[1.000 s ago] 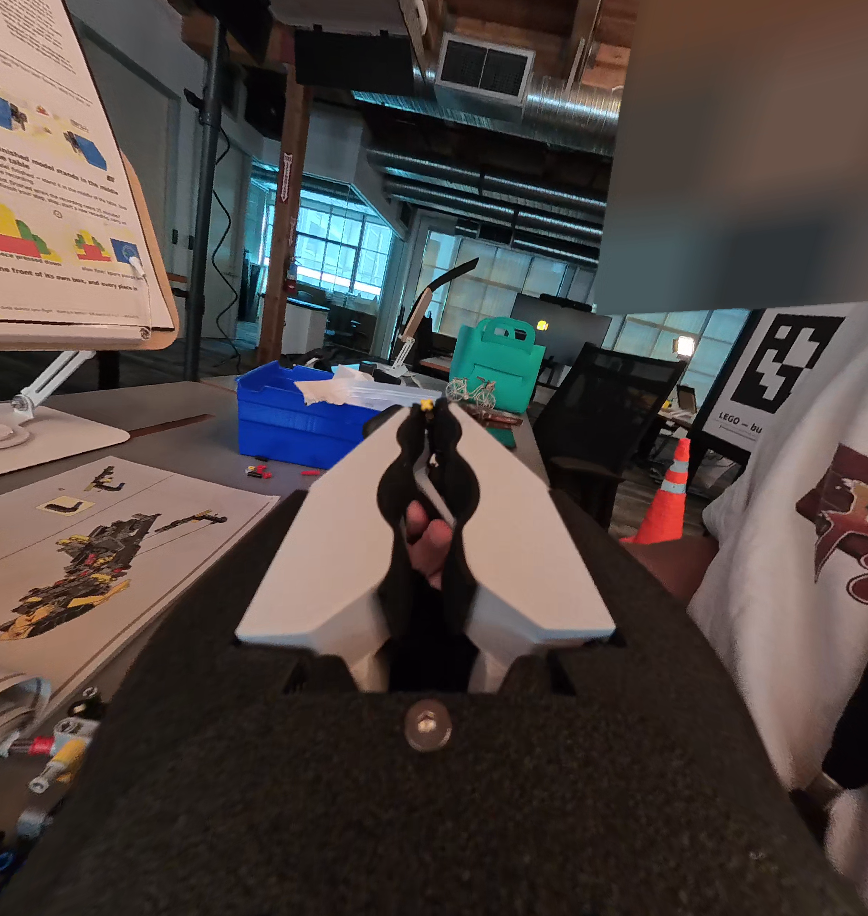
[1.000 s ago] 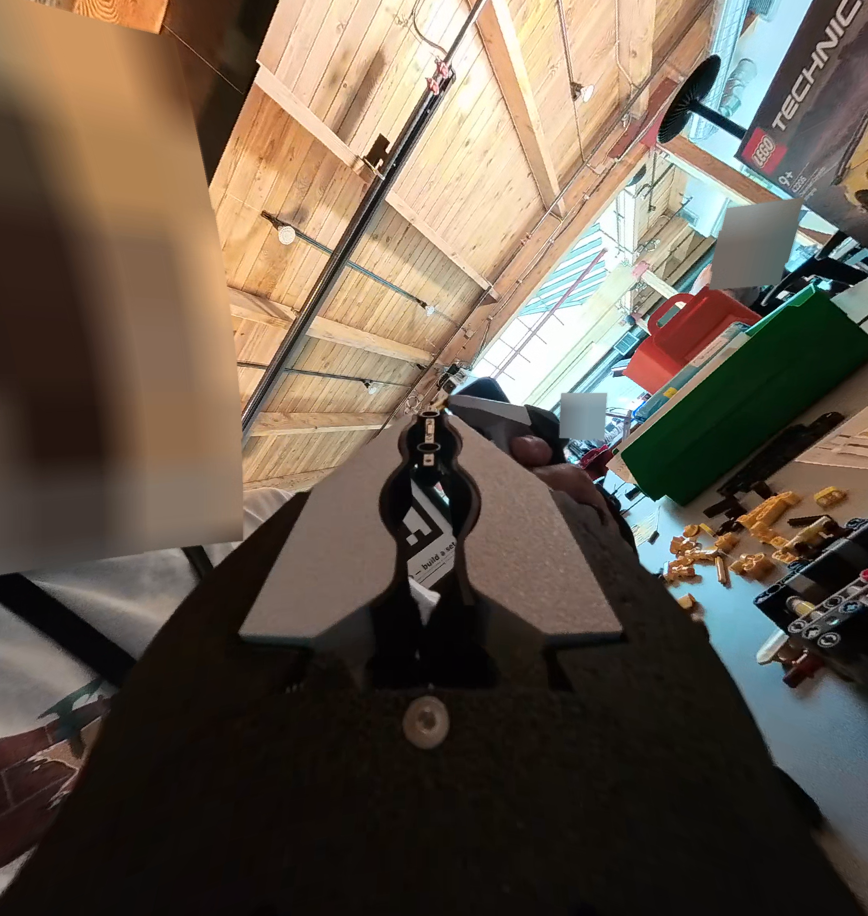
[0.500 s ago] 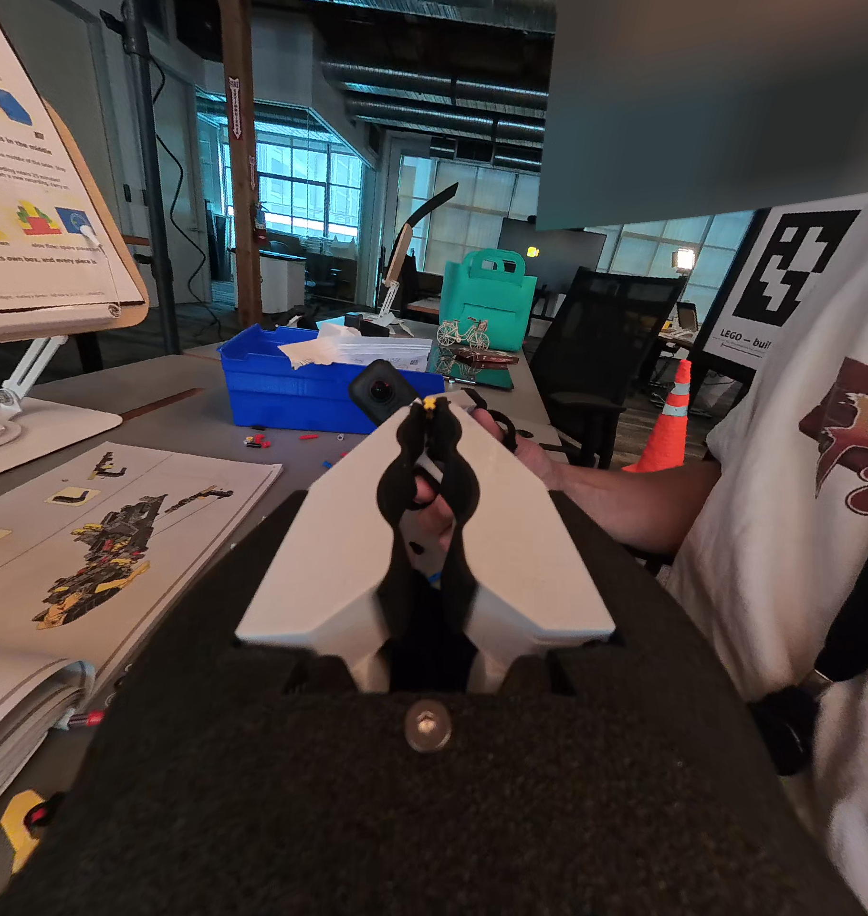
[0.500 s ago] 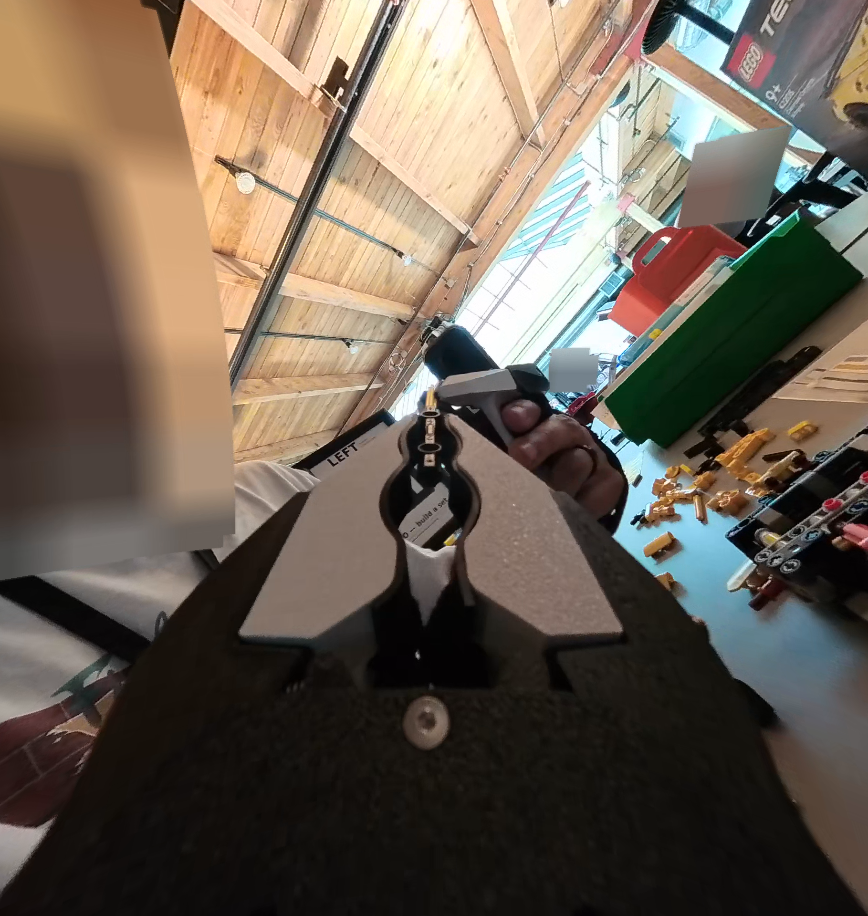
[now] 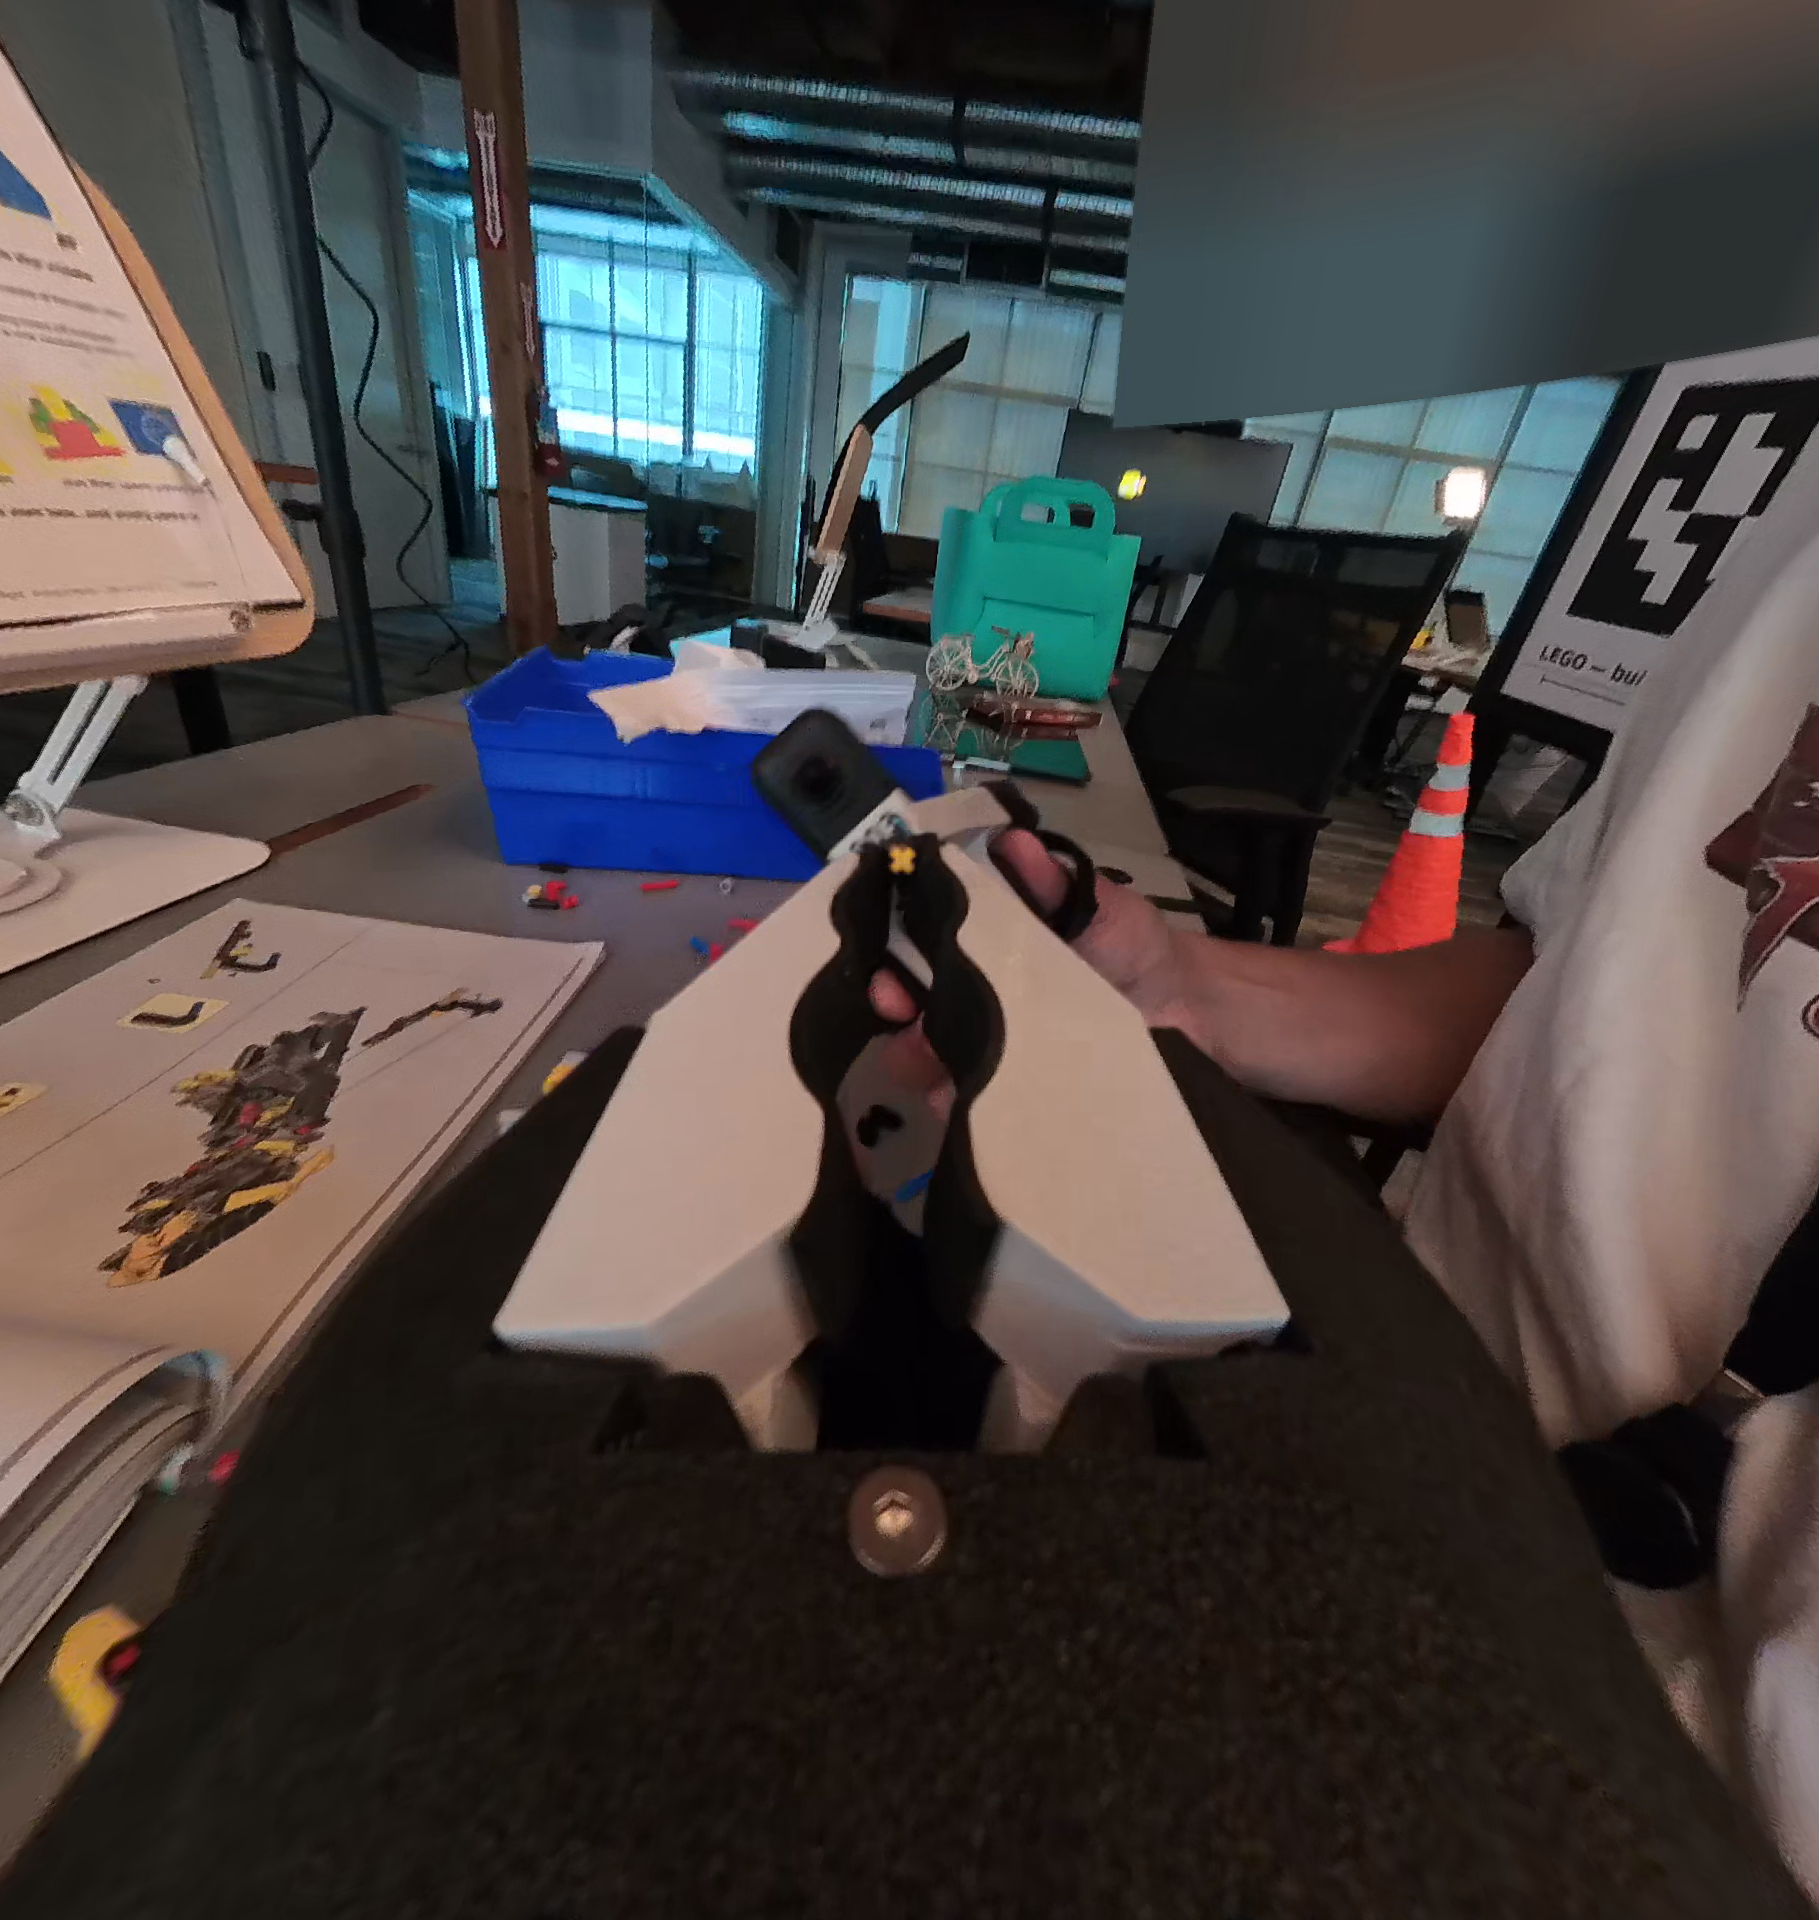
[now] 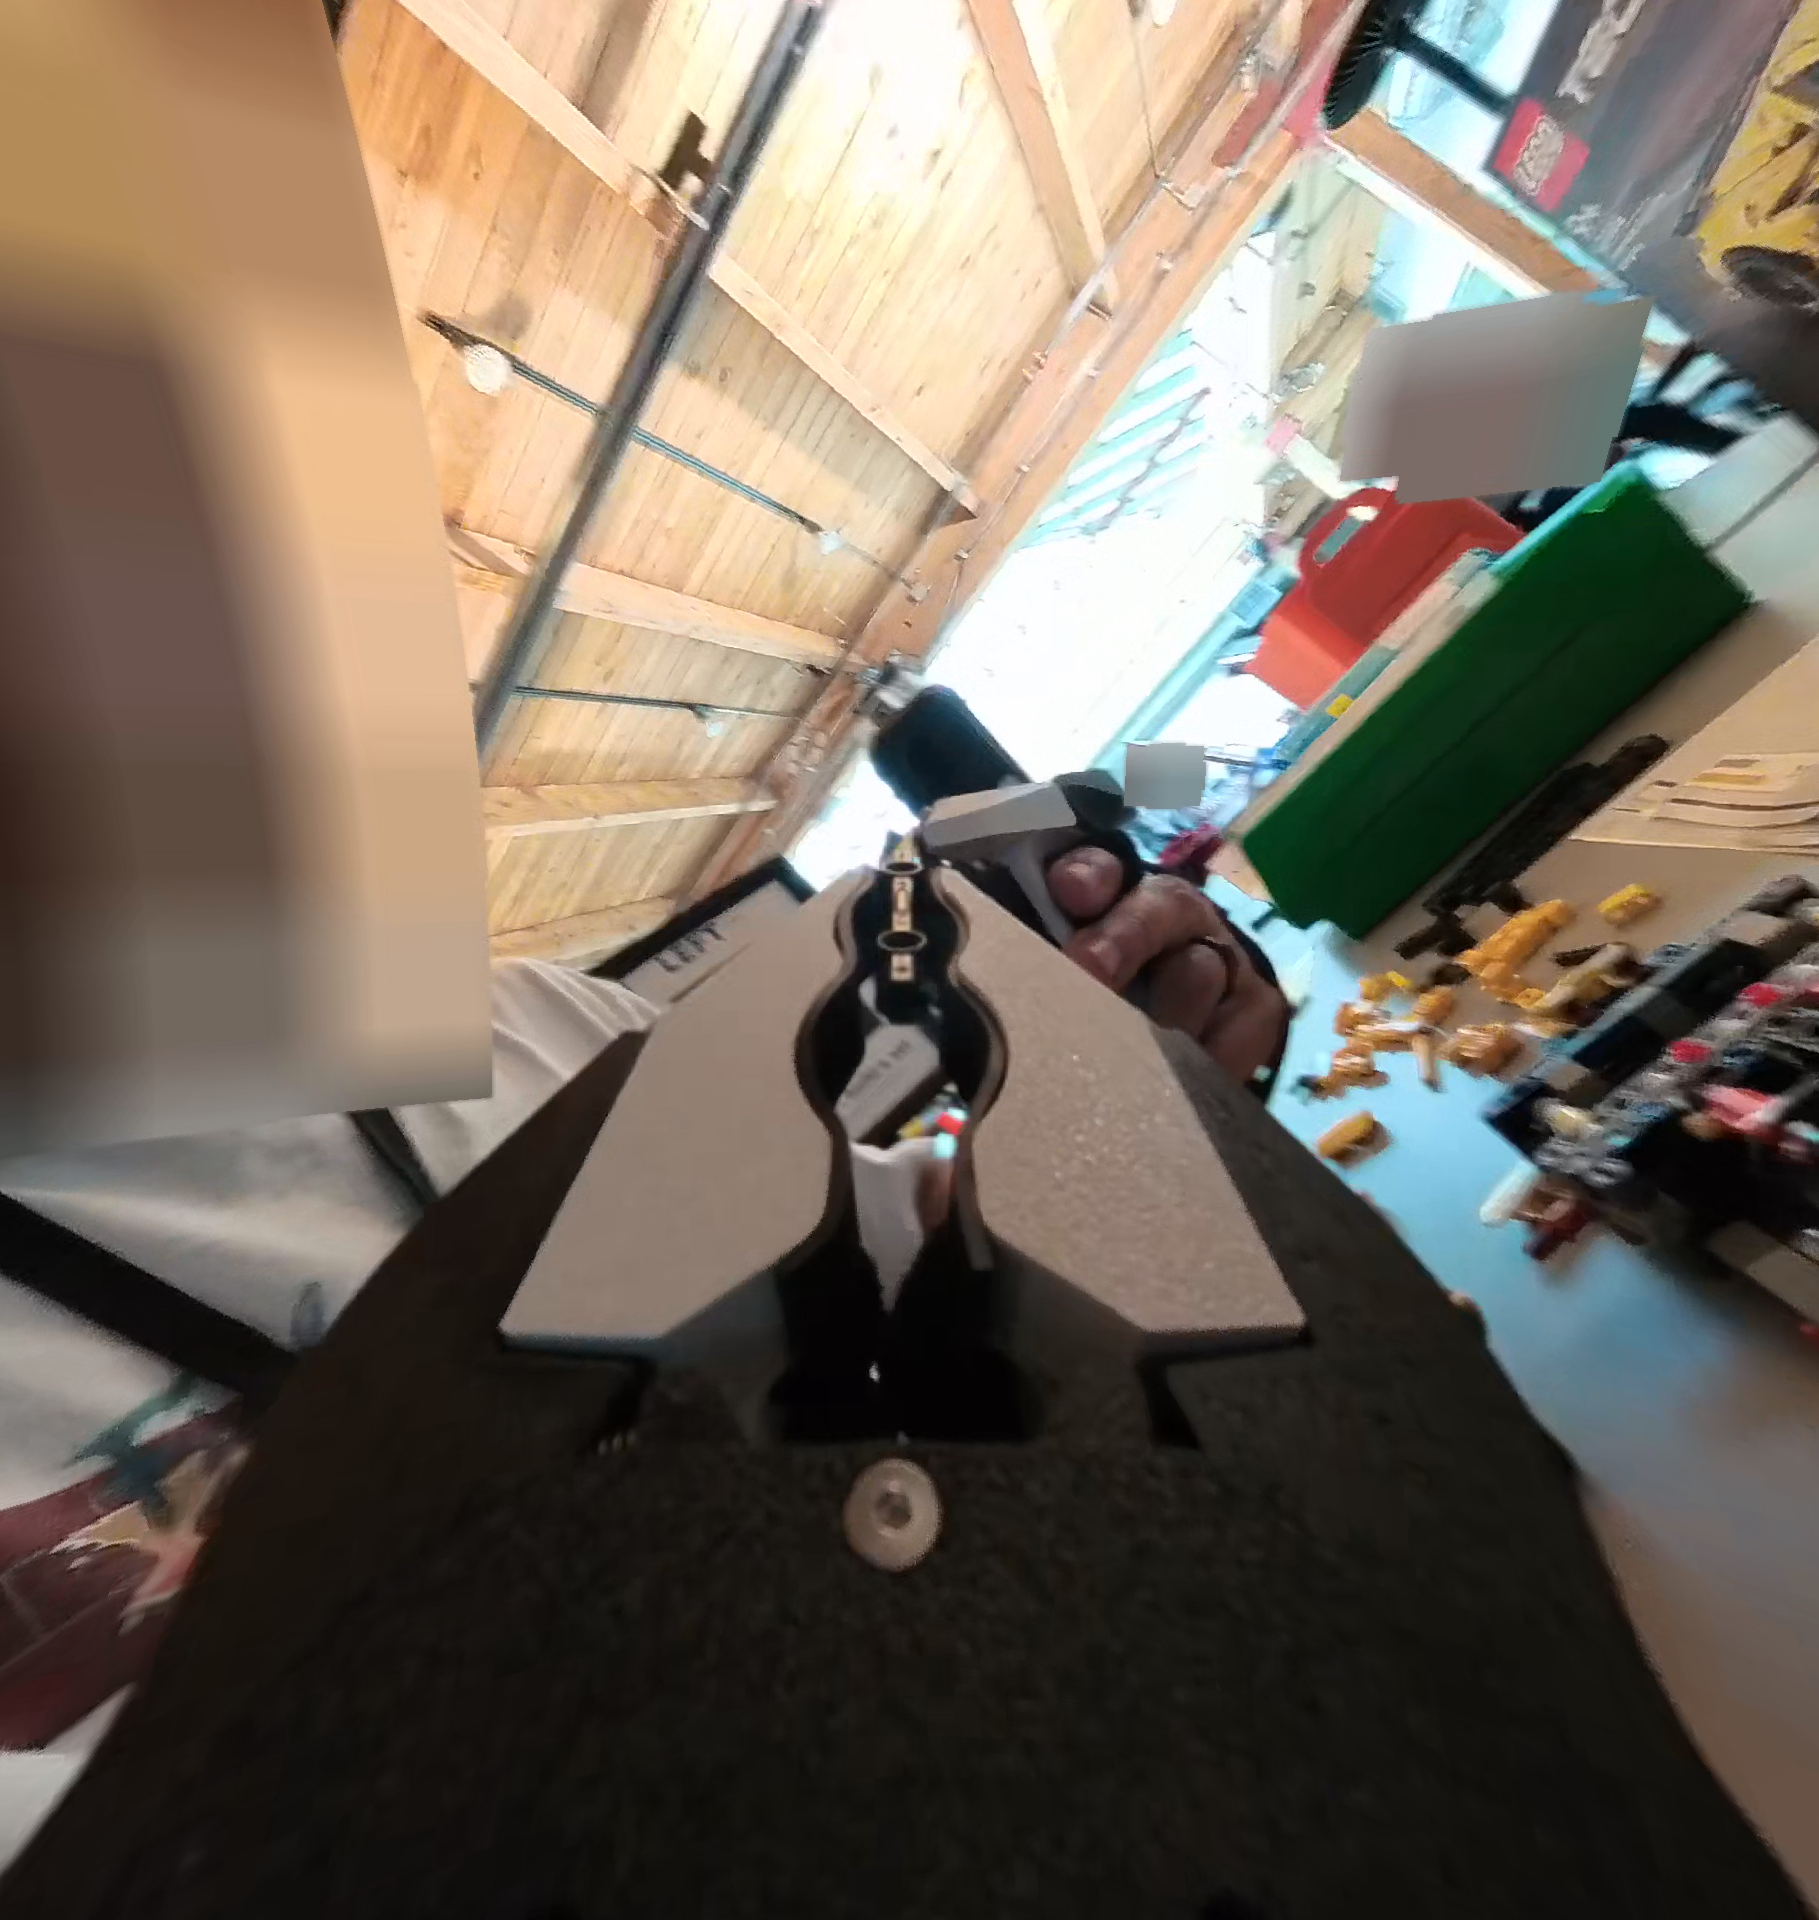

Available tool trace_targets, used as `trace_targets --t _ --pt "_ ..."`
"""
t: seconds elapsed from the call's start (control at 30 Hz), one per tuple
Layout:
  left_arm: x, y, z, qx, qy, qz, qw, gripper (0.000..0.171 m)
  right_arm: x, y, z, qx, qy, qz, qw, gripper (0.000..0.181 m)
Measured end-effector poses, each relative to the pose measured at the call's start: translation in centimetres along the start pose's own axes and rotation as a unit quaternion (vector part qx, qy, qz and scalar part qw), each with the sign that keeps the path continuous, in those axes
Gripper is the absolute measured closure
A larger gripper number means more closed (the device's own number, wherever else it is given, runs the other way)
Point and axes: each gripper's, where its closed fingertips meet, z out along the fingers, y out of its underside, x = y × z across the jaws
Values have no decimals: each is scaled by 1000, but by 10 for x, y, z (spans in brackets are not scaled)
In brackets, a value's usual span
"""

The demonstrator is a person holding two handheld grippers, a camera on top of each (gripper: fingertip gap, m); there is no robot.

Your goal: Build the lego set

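My left claw is closed on a yellow cross-ended axle, my right claw clamps a thin black beam edgewise, both raised near each other above the table; tiny, stiff, slippery parts, best pinched mid-length.

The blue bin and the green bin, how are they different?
The blue bin holds white paper and plastic bags; the green bin's inside cannot be seen. A teal bag stands behind the blue bin, a red one behind the green bin. Both sit on grey tables with loose lego pieces nearby.
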Motion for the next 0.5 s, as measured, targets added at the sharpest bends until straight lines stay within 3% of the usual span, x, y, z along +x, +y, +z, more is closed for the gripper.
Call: trace_targets --t 0.17,0.5 --pt "-9 12 -4 -53 7 -48 997 170 19 6 -4 -42 77 -44 995 176" --pt "-5 12 -1 -25 14 -33 999 170 11 3 -5 -20 34 1 999 176"
